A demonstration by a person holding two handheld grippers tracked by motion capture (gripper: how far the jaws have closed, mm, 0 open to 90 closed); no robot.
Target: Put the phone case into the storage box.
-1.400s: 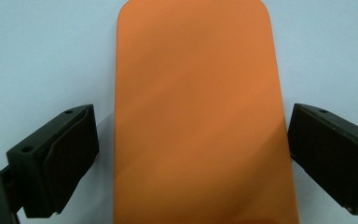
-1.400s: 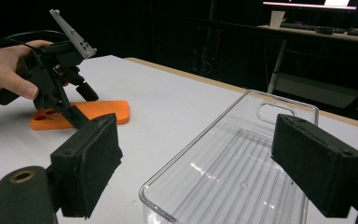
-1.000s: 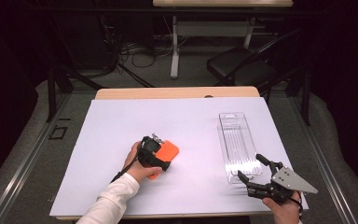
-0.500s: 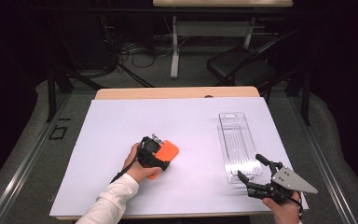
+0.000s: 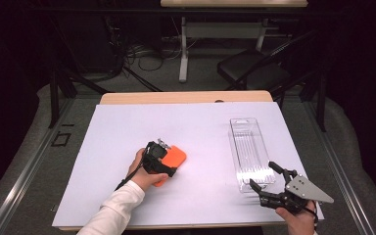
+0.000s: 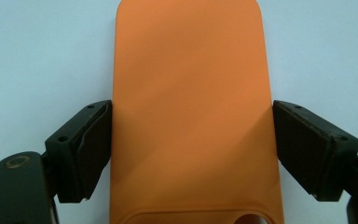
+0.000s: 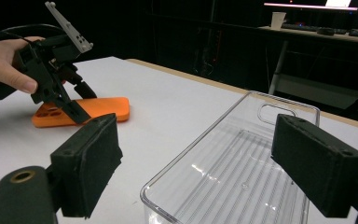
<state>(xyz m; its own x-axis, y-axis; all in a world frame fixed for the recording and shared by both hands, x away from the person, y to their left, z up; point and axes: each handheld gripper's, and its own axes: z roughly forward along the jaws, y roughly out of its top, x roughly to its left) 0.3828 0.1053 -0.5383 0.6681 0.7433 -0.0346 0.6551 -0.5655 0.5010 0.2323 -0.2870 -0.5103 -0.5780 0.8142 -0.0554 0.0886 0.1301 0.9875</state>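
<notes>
One orange case [image 6: 193, 112] (unlabelled), gripper-straddled

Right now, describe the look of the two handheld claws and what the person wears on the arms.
Both are black. The left claw trails a thin black cable, and its arm wears a white long sleeve. The right claw carries a grey three-cornered plate on top. Its fingers are blocky black pads with small round holes; a brass-coloured ring sits at the joint.

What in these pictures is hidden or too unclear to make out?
- Flat orange phone case: the left gripper view's bottom edge cuts off its camera-hole end; in the high view the left gripper covers part.
- Clear plastic rectangular tray: the right gripper view's bottom edge cuts off its near end.
</notes>
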